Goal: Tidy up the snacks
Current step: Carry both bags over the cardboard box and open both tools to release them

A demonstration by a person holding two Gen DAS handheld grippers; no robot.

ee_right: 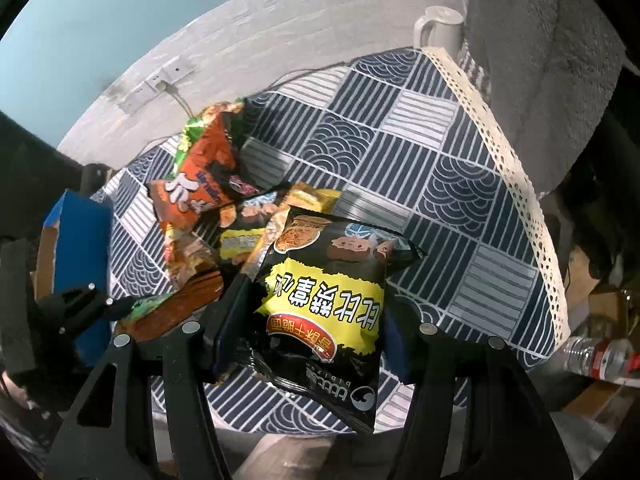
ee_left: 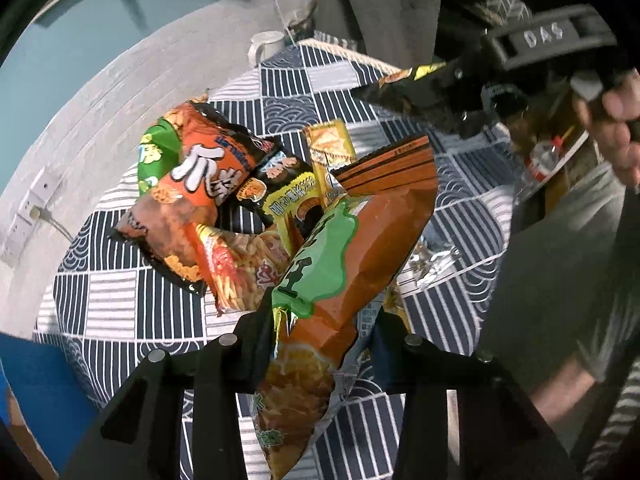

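My left gripper (ee_left: 320,320) is shut on an orange and green snack bag (ee_left: 360,248) and holds it above the table. My right gripper (ee_right: 316,312) is shut on a black and yellow snack bag (ee_right: 324,300), also lifted; that bag shows at the upper right of the left wrist view (ee_left: 412,92). A pile of several snack bags lies on the patterned tablecloth (ee_right: 420,152): an orange bag (ee_left: 200,184), a green bag (ee_left: 154,152), a black bag (ee_left: 288,192), a yellow packet (ee_left: 332,148). The left gripper's bag shows in the right wrist view (ee_right: 168,312).
A white mug (ee_right: 440,28) stands at the table's far edge by the brick wall. A wall socket strip (ee_right: 160,80) with a cable is behind the pile. A blue box (ee_right: 80,232) sits at the left. A plastic bottle (ee_right: 596,356) lies beyond the table's right edge.
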